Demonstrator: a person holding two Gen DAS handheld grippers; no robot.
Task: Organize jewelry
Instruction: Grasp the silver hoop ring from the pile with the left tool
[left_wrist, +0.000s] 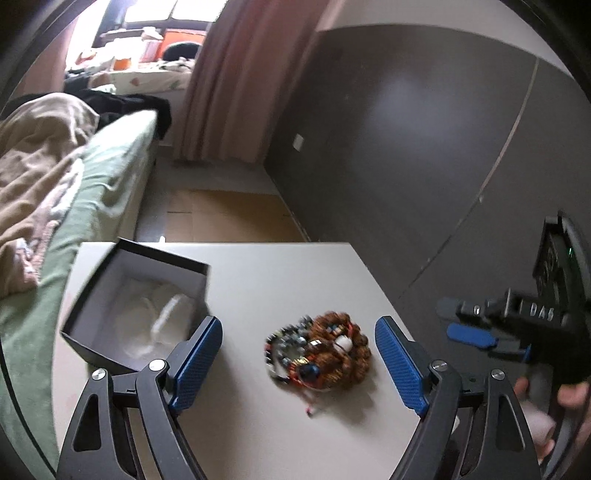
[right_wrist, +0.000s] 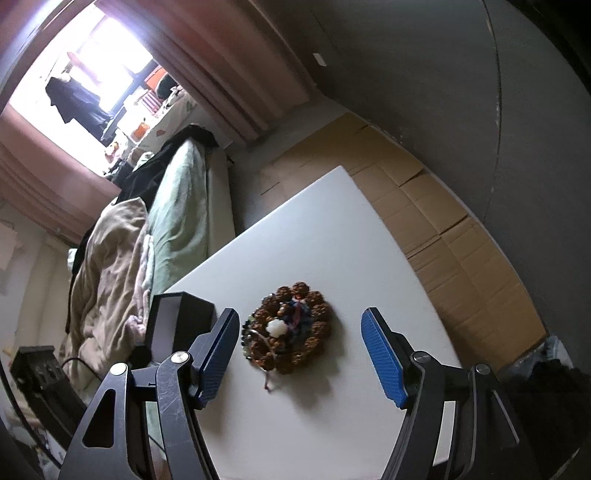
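Note:
A heap of beaded bracelets, brown, dark and multicoloured with one white bead, lies on the white table. It also shows in the right wrist view. An open black box with a white lining stands left of the heap; it holds something pale and blurred. The box also shows in the right wrist view. My left gripper is open and empty above the table, its jaws either side of the heap. My right gripper is open and empty, close above the heap. It also shows at the right in the left wrist view.
A bed with a green sheet and a beige blanket runs along the table's left side. Flattened cardboard covers the floor beyond the table. A dark grey wall is to the right. A black device sits at the lower left.

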